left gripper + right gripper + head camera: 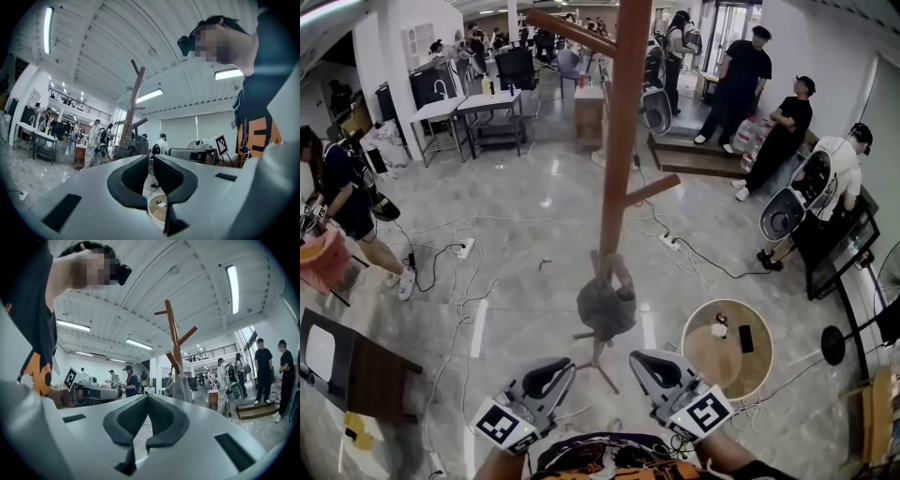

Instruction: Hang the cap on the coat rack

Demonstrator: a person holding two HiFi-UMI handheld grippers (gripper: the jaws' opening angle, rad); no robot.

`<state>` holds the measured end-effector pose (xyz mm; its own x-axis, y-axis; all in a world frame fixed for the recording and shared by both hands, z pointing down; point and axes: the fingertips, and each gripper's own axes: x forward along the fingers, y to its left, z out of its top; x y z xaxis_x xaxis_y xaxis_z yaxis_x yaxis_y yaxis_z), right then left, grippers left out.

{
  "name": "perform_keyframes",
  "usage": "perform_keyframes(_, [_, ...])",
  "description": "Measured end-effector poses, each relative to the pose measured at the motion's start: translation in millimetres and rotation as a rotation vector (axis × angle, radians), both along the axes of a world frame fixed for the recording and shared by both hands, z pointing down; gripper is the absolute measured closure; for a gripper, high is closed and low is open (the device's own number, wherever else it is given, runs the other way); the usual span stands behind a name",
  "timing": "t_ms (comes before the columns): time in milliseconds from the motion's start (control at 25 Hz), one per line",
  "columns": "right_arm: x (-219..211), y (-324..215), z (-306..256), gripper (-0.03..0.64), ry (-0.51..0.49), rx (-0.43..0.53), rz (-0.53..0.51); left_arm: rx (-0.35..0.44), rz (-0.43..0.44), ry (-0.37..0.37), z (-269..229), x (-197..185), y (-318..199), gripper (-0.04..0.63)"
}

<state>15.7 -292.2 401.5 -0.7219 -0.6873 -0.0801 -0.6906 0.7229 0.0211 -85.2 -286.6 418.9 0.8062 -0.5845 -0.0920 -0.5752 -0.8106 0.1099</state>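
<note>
Grey cap, brown coat rack

Wooden coat rack; matt cloth cap; glossy floor.

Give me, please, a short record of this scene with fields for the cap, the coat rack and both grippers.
cap: grey, hanging on a low peg of the coat rack
coat rack: brown wood, upright on the floor
left gripper: jaws a narrow slit apart, nothing between them, clear of the cap
right gripper: shut, empty, clear of the cap
task state: cap appears to be hung
</note>
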Motion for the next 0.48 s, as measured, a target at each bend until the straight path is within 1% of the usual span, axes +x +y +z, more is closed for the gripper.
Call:
perform_keyframes(240, [0.1, -2.9, 1.1, 0.603, 0.015, 0.027, -0.026, 0.004, 0.000, 0.005, 2.3, 3.0, -2.0, 0.540])
perform_keyframes(480, [-10.1, 2.5, -0.3, 0.603, 0.050, 0.013, -0.039, 0.003, 0.004, 0.009, 0.2, -2.5, 5.0, 0.540])
